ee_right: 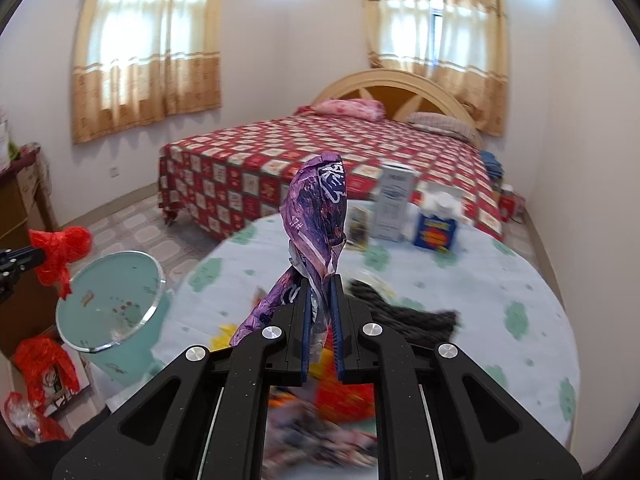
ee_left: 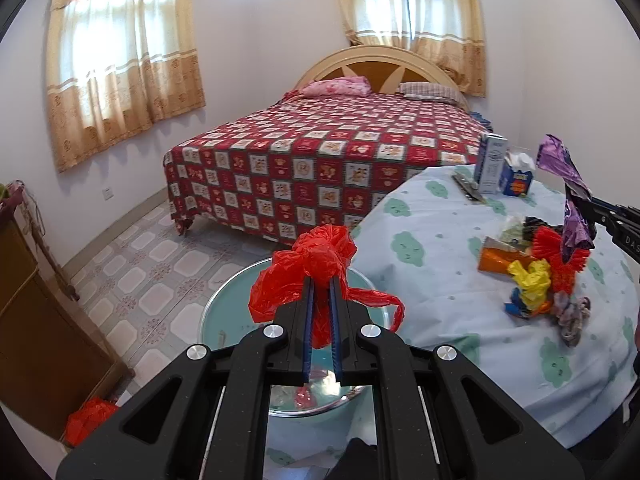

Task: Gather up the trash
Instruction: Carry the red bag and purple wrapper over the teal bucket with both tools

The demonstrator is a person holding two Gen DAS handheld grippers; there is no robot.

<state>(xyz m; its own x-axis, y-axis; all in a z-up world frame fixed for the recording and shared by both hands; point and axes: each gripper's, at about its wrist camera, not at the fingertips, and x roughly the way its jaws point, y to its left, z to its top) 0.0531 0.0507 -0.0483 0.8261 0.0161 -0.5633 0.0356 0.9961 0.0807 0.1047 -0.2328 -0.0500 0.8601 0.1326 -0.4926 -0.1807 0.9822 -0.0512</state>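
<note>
Pinching a red bag (ee_left: 308, 276), the left fingers (ee_left: 309, 300) hang over the bin (ee_left: 372, 284); right fingers (ee_right: 307, 304) pinch a purple wrapper (ee_right: 316, 216).

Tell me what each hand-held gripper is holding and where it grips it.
Left hand-held gripper: red plastic bag, pinched at its bunched middle. Right hand-held gripper: purple wrapper, pinched near its twisted lower end.

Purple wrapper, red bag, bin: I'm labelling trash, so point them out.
purple wrapper (ee_right: 316, 216), right wrist view, printed upper part.
red bag (ee_left: 316, 256), left wrist view, bunched knot.
bin (ee_right: 154, 308), right wrist view, rim.
</note>
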